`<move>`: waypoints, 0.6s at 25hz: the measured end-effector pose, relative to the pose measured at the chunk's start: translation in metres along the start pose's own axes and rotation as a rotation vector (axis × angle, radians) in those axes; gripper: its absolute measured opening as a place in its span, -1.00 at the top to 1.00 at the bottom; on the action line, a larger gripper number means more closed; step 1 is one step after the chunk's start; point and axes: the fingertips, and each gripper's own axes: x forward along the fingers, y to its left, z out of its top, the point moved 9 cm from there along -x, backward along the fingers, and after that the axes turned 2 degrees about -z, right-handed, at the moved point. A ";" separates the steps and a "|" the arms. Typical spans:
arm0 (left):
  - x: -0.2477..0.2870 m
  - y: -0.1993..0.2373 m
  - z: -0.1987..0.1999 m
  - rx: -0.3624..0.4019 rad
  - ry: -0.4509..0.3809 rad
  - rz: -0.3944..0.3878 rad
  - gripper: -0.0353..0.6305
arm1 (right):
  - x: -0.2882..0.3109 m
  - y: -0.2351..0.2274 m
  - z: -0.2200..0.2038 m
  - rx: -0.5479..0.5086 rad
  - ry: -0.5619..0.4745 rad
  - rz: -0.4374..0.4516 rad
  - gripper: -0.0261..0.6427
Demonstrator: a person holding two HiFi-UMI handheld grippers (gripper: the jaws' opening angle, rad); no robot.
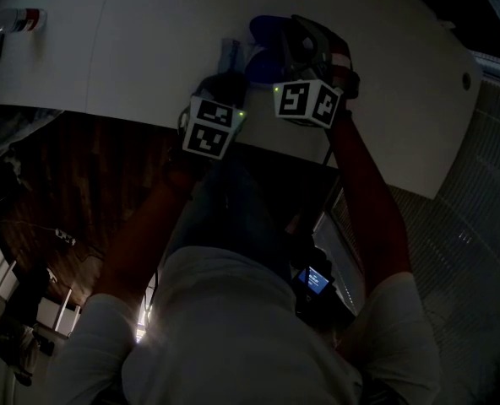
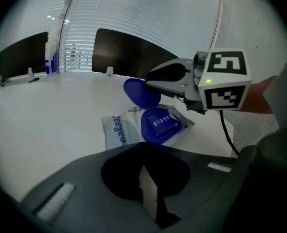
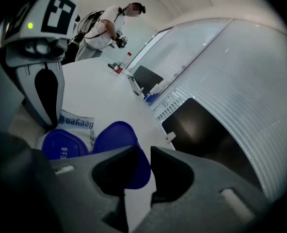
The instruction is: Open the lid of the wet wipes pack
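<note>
1. Desk, white, carries the work close to its near edge, within easy reach of both arms.
2. Left tongs are clenched on the near end of the wet wipes pack, apparently to steady it against the pull.
3. Right tongs grasp the rim of the lid, so it stands upright.
4. Pack lies flat just inside the near edge, label up.
5. Lid, blue, is swung clear of its base; the opening looks essentially done.
</note>
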 end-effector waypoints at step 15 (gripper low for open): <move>0.000 0.002 -0.001 0.001 -0.005 -0.008 0.89 | 0.027 0.021 -0.023 0.043 0.063 0.095 0.92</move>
